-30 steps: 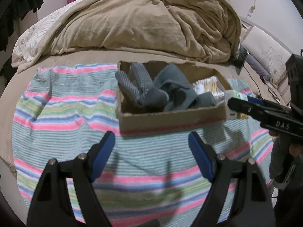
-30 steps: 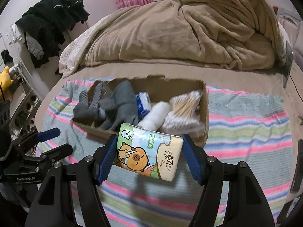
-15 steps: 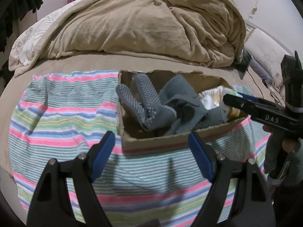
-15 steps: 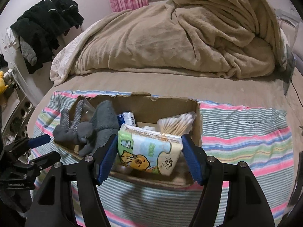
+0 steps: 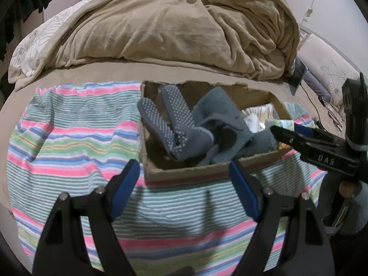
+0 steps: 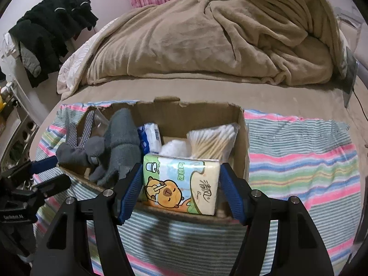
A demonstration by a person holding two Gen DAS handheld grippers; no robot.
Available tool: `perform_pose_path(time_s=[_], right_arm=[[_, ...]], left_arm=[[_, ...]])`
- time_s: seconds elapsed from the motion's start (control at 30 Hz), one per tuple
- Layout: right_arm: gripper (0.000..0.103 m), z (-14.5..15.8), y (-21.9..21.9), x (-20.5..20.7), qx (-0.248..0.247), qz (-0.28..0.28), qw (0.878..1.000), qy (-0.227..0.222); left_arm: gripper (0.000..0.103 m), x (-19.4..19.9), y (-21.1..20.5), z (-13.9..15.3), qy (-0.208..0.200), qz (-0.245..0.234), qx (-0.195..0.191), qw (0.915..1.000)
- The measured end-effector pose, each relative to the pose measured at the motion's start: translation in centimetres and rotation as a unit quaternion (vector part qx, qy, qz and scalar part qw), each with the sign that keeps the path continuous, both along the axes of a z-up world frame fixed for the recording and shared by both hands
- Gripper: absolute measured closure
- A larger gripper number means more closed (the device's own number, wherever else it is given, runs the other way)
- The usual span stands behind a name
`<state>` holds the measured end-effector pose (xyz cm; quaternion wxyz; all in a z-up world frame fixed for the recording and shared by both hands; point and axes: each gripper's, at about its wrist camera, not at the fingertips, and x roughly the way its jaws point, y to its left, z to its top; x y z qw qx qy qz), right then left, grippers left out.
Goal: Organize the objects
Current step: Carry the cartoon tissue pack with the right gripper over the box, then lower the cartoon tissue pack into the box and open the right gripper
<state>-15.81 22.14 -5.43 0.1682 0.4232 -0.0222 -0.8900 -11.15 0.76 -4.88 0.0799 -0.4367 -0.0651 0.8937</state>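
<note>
Striped cloth [image 5: 69, 138]: spread flat across the bed.
Cardboard box [image 6: 243, 124]: sits on the cloth, holding grey socks [image 5: 174, 124] and cotton swabs [image 6: 214, 140].
Left gripper [image 5: 184, 191]: spread wide, empty, just short of the box.
Right gripper [image 6: 180, 192]: clamped on the tissue pack [image 6: 181, 184], at the box's near wall.
</note>
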Motion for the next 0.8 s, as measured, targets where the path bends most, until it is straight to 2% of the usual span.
perform_pose_path(time_s=[0.8], right_arm=[[0.031,3.2,0.6,4.5,-0.001,-0.009,1.000,0.022]], left_arm=[[0.022,4.5,1.3,2.9,0.019,-0.018,-0.001,0.9997]])
